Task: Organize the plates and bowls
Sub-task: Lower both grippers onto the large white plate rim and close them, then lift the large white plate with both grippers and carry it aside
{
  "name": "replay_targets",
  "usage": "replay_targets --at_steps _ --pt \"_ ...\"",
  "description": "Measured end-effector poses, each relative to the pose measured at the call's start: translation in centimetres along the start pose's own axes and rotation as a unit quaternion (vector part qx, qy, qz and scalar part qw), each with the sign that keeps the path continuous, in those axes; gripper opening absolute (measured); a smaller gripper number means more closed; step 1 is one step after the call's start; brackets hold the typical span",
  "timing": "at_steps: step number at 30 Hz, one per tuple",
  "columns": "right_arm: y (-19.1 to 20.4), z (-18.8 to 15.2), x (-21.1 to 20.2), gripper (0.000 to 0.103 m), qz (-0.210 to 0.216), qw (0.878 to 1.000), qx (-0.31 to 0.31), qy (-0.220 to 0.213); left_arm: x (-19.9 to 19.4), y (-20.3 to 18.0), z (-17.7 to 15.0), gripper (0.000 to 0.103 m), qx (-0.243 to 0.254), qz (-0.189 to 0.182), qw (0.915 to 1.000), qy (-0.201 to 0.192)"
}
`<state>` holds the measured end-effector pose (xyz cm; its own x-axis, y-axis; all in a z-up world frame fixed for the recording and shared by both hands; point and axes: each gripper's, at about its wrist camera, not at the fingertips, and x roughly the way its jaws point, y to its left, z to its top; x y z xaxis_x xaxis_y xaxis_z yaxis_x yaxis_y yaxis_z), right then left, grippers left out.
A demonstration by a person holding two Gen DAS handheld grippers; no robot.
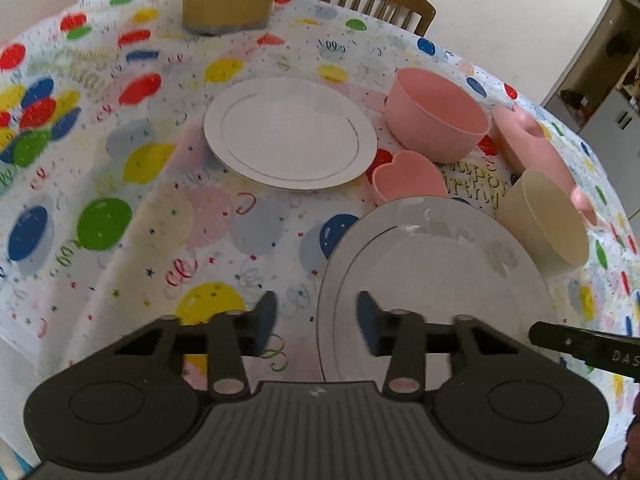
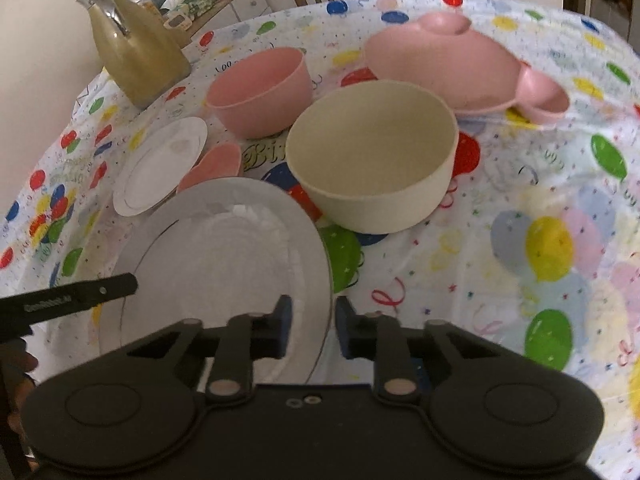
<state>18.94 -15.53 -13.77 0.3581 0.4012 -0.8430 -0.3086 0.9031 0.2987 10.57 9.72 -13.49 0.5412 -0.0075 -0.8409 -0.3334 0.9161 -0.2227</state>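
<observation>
The large white round plate with a thin dark ring [image 1: 440, 272] lies at the near edge of the tabletop, on a white party tablecloth printed with coloured balloons [image 1: 120, 200]. The two grippers stand at opposite sides of it.

The left gripper [image 1: 316, 320] straddles the plate's left rim. Its fingers are partly open: one is over the cloth and one over the plate. Cloth shows between the outer finger and the rim, so nothing is pinched.

The right gripper [image 2: 314, 320] straddles the right rim. Its fingers are drawn close together with the rim between them. I cannot tell whether the pads actually press on it.

A cream round bowl [image 2: 372, 160] stands upright just beyond the plate to the right. A small pink heart-shaped dish [image 1: 408, 178] sits just beside the plate's far edge. Behind that dish is a pink round bowl [image 1: 436, 116]. A smaller white ringed plate [image 1: 290, 132] lies to the left of the pink bowl.

A pink plate with two round ear-like cups [image 2: 448, 68] rests at the far right. A glass jug of yellowish liquid with a metal spout [image 2: 136, 56] stands at the far left. A wooden chair [image 1: 376, 0] stands beyond the tabletop.
</observation>
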Motion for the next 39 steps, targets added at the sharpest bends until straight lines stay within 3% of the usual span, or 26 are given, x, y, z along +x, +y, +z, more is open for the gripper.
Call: replay_targets --at_steps 6,14,21,29,39 --pt "-0.5 0.0 0.1 0.008 -0.004 1.0 0.013 0.001 0.6 0.2 0.0 0.017 -0.004 -0.03 0.9994 0.017" --pt "-0.6 -0.6 -0.6 0.007 -0.007 1.0 0.015 -0.008 0.0 0.0 -0.4 0.016 0.01 -0.035 0.9992 0.017" --pt "-2.0 -2.3 -2.8 0.007 -0.011 1.0 0.011 -0.012 -1.1 -1.8 -2.9 0.016 0.005 -0.049 0.9985 0.024" --pt "-6.9 -4.1 -7.7 0.007 -0.03 0.998 0.032 -0.033 -2.2 -8.7 -5.3 0.016 0.057 -0.078 0.9948 0.033" --pt "-16.8 -5.0 -12.8 0.007 -0.083 0.992 0.081 -0.058 0.4 -20.8 -6.3 0.016 0.131 -0.113 0.9841 0.041"
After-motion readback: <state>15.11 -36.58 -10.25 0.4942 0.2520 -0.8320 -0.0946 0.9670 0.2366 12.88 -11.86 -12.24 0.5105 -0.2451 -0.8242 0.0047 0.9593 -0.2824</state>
